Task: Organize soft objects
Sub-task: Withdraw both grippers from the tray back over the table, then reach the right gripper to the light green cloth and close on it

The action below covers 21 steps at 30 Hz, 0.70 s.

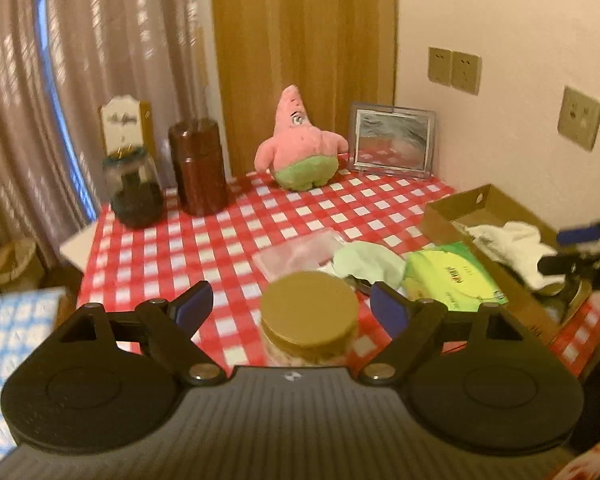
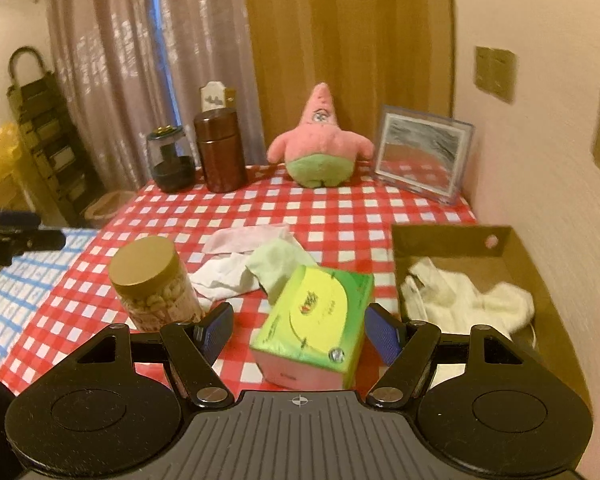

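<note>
Tissue box point(image 2: 315, 326) nearest — cardboard box point(image 2: 496, 240) holds white cloth point(image 2: 468, 300).

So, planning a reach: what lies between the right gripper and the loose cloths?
The tissue box sits just ahead of the open right gripper, in front of the cloths; the right wrist view shows it.

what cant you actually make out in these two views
- Cardboard box: near end hidden behind the right tongs, right wrist view.
- Nut jar: body hidden under its own lid and the left tongs, left wrist view.
- Tissue pack: label print too blurred to read.
- Picture frame: image unclear.
</note>
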{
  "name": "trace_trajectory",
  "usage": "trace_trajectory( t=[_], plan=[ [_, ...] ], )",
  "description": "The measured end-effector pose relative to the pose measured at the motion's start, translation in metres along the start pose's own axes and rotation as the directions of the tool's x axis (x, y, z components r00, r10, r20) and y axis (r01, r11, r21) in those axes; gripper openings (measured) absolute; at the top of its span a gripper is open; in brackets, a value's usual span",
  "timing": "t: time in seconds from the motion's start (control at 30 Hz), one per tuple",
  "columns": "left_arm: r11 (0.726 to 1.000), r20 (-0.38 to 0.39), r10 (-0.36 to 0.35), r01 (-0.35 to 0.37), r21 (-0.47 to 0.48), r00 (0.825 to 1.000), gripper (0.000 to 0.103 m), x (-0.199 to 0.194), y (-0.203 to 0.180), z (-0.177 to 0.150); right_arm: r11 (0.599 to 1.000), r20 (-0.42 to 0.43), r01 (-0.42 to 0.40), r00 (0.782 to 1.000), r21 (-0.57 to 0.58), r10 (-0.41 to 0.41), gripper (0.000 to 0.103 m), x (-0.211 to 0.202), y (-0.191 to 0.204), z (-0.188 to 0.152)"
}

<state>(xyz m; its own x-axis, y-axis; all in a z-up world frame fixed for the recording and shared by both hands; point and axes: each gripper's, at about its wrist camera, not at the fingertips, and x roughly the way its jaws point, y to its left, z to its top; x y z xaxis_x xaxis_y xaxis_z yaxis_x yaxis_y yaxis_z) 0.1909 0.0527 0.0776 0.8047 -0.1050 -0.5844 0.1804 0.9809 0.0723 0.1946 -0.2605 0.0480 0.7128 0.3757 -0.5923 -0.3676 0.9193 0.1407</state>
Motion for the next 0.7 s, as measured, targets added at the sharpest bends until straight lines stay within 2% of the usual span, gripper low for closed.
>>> trace_trajectory(
  t=[0.07, 0.2, 0.33, 0.43, 0.53, 0.7],
  plan=[
    [1.0, -0.001, 0.001, -0.001, 0.03, 1.0, 0.084, 0.006, 0.004, 0.006, 1.0, -0.007, -0.004, 1.0, -0.02, 0.004, 0.072, 0.006, -0.001, 0.007],
    [0.999, -0.015, -0.031, 0.031, 0.012, 0.999, 0.084, 0.019, 0.017, 0.021, 0.999, -0.023, -0.016, 1.0, -0.035, 0.015, 0.072, 0.019, -0.003, 0.02],
    [0.999, -0.027, -0.032, 0.033, 0.025, 0.999, 0.084, 0.033, 0.025, 0.033, 0.997, -0.052, -0.032, 0.998, -0.066, 0.029, 0.072, 0.038, -0.005, 0.034],
    [0.998, -0.044, -0.046, 0.048, 0.028, 0.998, 0.084, 0.044, 0.032, 0.043, 0.993, -0.08, -0.065, 0.995, -0.099, 0.057, 0.072, 0.053, -0.005, 0.046],
    [0.995, -0.055, -0.052, 0.056, 0.079, 0.997, 0.084, 0.058, 0.036, 0.051, 0.981, -0.119, -0.103, 0.989, -0.163, 0.084, 0.072, 0.071, -0.004, 0.058],
    [0.986, -0.144, -0.074, 0.094, 0.138, 0.987, 0.084, 0.099, 0.048, 0.061, 0.955, -0.217, -0.17, 0.969, -0.244, 0.117, 0.072, 0.113, -0.008, 0.075]
  ],
)
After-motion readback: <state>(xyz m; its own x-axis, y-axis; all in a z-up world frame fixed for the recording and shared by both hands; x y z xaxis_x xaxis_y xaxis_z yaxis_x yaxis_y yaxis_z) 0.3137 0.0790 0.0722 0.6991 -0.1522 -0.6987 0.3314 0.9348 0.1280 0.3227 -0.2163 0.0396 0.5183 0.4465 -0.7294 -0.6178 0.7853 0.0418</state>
